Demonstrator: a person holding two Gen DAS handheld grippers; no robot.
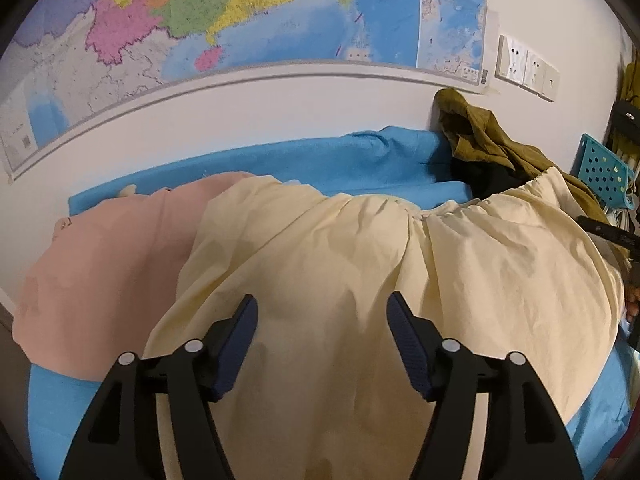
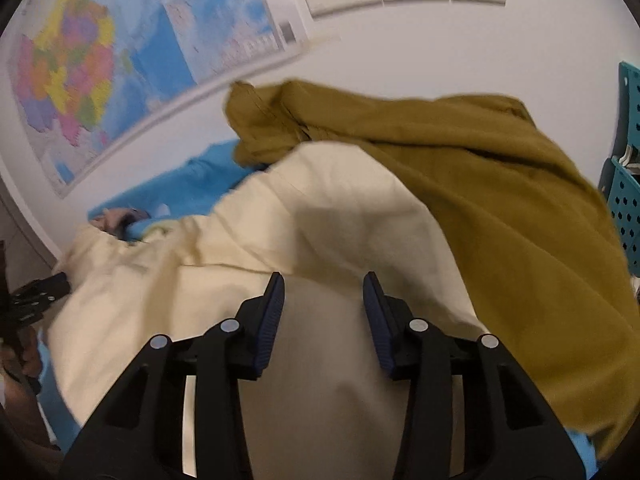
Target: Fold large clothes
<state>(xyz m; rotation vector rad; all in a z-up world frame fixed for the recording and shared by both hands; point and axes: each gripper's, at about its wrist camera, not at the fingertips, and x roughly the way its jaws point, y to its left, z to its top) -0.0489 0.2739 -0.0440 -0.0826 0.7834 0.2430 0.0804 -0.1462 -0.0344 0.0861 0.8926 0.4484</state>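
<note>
While the left gripper [image 1: 322,312] hovers with jaws wide apart and the right gripper [image 2: 324,292] with jaws apart, both empty, the cream garment [image 1: 360,264] lies spread on the blue cover [image 1: 300,160]; beyond it, an olive garment [image 2: 480,168] is heaped near the wall map [image 1: 200,20].

1. The wall map [image 2: 80,80] in the right wrist view is smeared by blur, its print unreadable; its top is cut off by the frame.
2. The cream garment [image 1: 360,280] hides much of the blue sheet [image 1: 280,160]; its near edge runs off the frame.
3. The teal basket [image 2: 626,216] is cut off at the right edge.
</note>
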